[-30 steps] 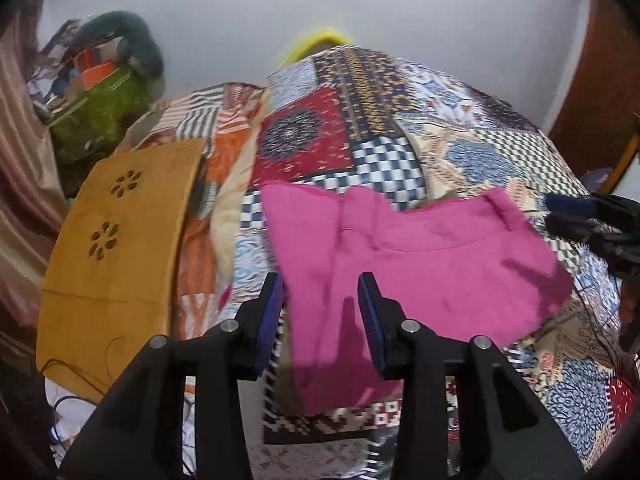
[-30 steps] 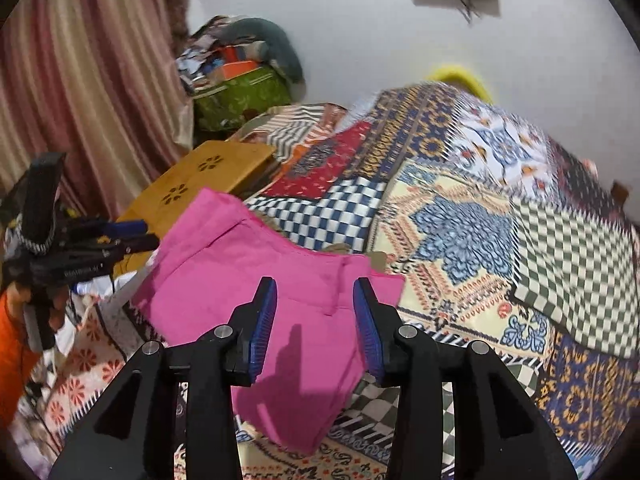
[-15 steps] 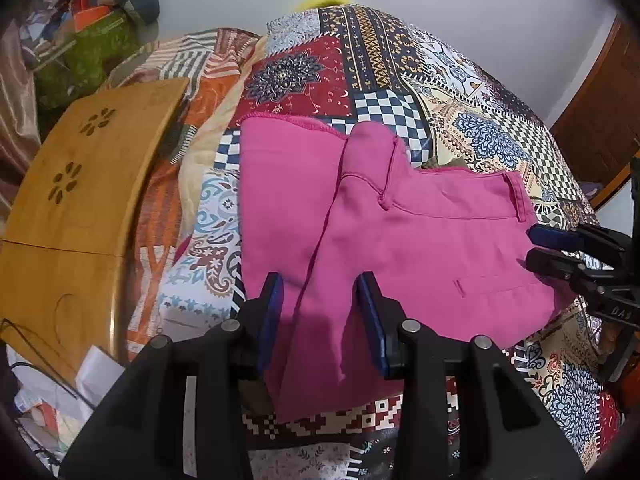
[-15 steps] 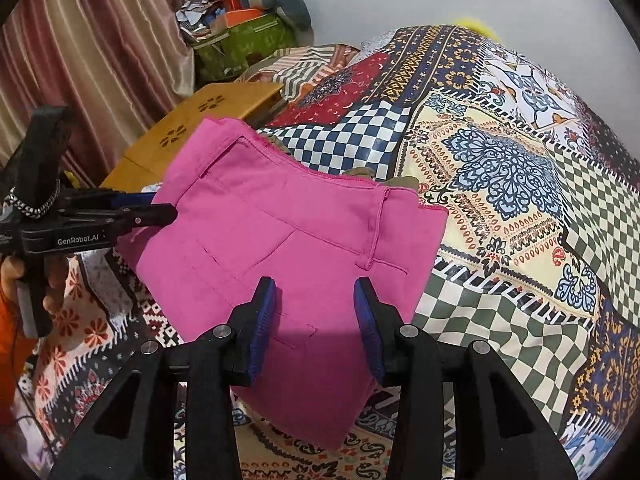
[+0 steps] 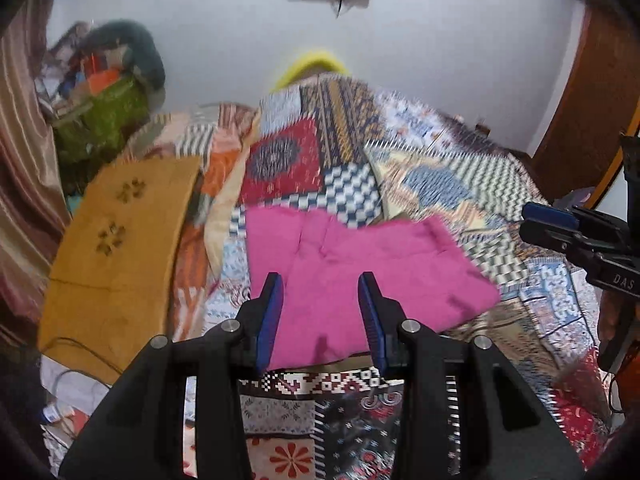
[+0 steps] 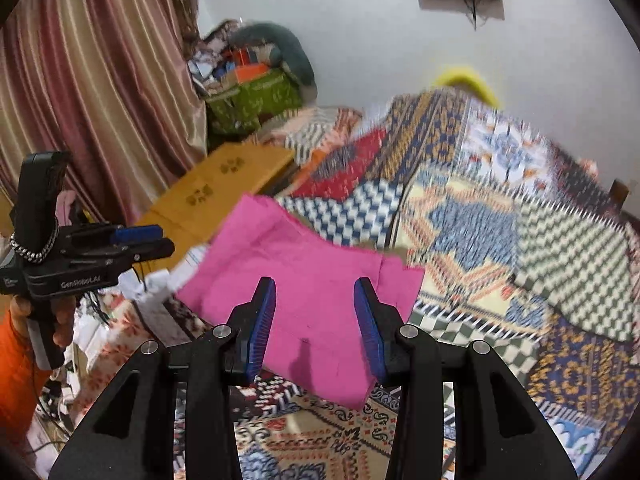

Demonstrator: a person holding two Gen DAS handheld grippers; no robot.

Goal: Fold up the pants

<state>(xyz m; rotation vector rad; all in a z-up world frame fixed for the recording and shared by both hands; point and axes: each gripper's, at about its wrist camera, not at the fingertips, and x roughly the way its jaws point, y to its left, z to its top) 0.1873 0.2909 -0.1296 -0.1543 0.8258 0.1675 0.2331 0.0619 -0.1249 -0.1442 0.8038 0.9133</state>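
Note:
The pink pants (image 5: 360, 272) lie folded in a compact shape on the patchwork bedspread (image 5: 440, 184), near its front edge. They also show in the right wrist view (image 6: 304, 280). My left gripper (image 5: 320, 312) is open and empty, held above the near edge of the pants. My right gripper (image 6: 314, 320) is open and empty, also above the pants' near edge. The right gripper shows at the right of the left wrist view (image 5: 560, 228). The left gripper shows at the left of the right wrist view (image 6: 136, 240).
A yellow wooden lap table (image 5: 116, 240) lies left of the bed. A green bag and piled clutter (image 5: 100, 120) stand in the far left corner. A striped curtain (image 6: 80, 80) hangs at left. Cables and papers (image 5: 68, 380) lie on the floor.
Both grippers have pulled back and tilted up from the pants, so the view shows more wall. The pants lie as before. The views are blurred by motion.

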